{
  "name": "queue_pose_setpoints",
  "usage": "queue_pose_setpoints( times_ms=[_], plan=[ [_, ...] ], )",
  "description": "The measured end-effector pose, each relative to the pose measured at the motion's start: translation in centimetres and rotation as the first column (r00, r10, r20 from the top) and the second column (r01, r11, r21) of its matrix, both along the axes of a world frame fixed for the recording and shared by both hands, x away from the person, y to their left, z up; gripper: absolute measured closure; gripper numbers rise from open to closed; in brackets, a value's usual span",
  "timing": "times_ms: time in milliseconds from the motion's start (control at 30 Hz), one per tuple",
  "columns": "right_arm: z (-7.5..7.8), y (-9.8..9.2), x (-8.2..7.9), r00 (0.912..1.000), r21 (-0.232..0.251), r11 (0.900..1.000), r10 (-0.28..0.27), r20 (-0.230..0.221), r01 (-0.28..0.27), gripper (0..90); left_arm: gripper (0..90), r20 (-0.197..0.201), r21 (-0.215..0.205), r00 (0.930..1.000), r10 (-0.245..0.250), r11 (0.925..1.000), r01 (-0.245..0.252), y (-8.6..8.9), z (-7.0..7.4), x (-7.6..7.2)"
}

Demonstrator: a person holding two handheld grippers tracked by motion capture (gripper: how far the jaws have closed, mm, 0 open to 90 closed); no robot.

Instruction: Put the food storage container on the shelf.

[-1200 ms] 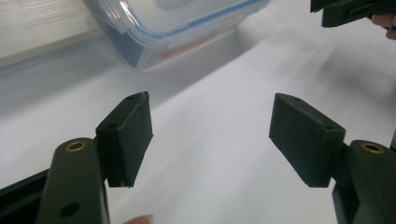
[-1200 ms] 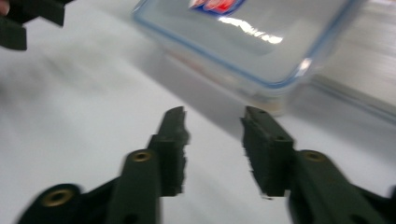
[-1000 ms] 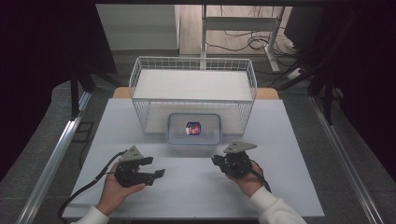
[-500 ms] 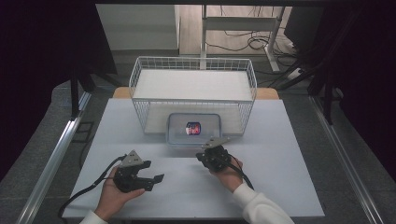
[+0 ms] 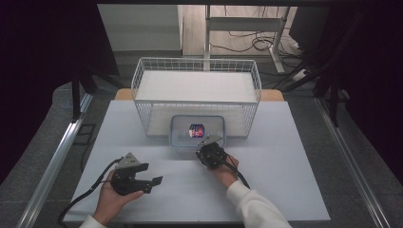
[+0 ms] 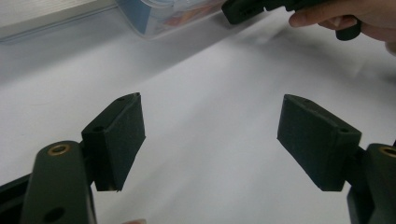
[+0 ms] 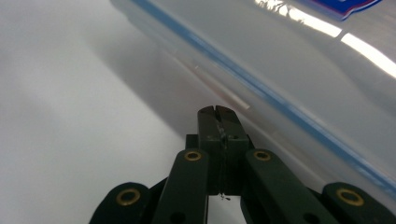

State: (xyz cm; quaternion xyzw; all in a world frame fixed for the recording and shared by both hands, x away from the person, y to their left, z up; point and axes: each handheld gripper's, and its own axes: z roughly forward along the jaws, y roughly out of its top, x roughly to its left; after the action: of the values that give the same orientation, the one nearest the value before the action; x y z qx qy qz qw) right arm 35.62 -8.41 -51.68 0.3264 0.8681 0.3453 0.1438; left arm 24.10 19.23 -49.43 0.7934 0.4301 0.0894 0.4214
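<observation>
From above, a clear lidded container (image 5: 198,131) with a blue rim sits on the white table (image 5: 294,161), just in front of the wire basket (image 5: 197,92), with its long axis running left to right. The right gripper (image 5: 205,142) is at its near edge, far closer than the left gripper (image 5: 154,181), which rests well apart at the near left.

In the left gripper view, the left gripper's (image 6: 210,135) jaws have just been opening and stand spread over bare table with nothing between them.

In the right gripper view, the right gripper's (image 7: 216,111) jaws are pressed together and empty. The container's blue-rimmed wall (image 7: 280,107) lies just ahead and to the right, perhaps touching; blur hides the gap.
</observation>
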Motion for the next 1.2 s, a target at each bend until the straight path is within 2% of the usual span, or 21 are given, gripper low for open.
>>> queue_pose_setpoints(
  times_ms=[67, 100, 300, 467, 700, 1000, 1100, 1200],
  plan=[
    [0.1, -0.1, 0.0, 1.0000, 0.009, 1.000, 0.001, 0.000, -0.001, 88.8, 22.4, -0.005, -0.001, 1.0000, -0.001, 1.0000, 0.001, 0.0, 0.0, 0.0],
    [0.2, -0.1, 0.0, 0.9999, 0.010, 1.000, 0.001, 0.014, -0.001, 88.8, 22.3, -0.006, 0.000, 1.0000, -0.002, 1.0000, 0.002, -0.1, -0.1, 0.0],
    [0.9, -0.1, 0.2, 0.9999, 0.031, 0.999, -0.011, 0.007, 0.011, 88.8, 22.1, -0.008, -0.004, 1.0000, -0.002, 1.0000, 0.002, -0.1, -0.1, 0.0],
    [1.6, 0.0, 0.4, 0.9988, 0.053, 0.998, -0.044, 0.020, 0.043, 88.8, 21.9, -0.006, -0.007, 1.0000, -0.002, 1.0000, 0.002, 0.0, 0.0, 0.0],
    [2.1, -0.3, 1.8, 0.9970, 0.089, 0.993, -0.077, 0.014, 0.075, 88.8, 21.6, -0.005, -0.002, 1.0000, -0.002, 1.0000, 0.001, 0.0, 0.0, 0.1],
    [1.7, 1.1, 4.0, 0.9941, 0.128, 0.986, -0.109, 0.003, 0.107, 88.8, 21.5, -0.007, -0.007, 1.0000, -0.004, 1.0000, 0.004, 0.1, 0.0, 0.2],
    [1.8, 1.4, 5.0, 0.9923, 0.124, 0.985, -0.124, -0.002, 0.123, 88.8, 21.6, -0.011, -0.019, 0.9999, -0.007, 0.9998, 0.007, 0.1, 0.0, 0.4],
    [1.9, 1.8, 5.7, 0.9929, 0.116, 0.986, -0.119, 0.002, 0.118, 88.8, 21.4, -0.013, -0.006, 0.9999, -0.010, 0.9999, 0.010, 0.1, -0.1, 0.5]
  ],
)
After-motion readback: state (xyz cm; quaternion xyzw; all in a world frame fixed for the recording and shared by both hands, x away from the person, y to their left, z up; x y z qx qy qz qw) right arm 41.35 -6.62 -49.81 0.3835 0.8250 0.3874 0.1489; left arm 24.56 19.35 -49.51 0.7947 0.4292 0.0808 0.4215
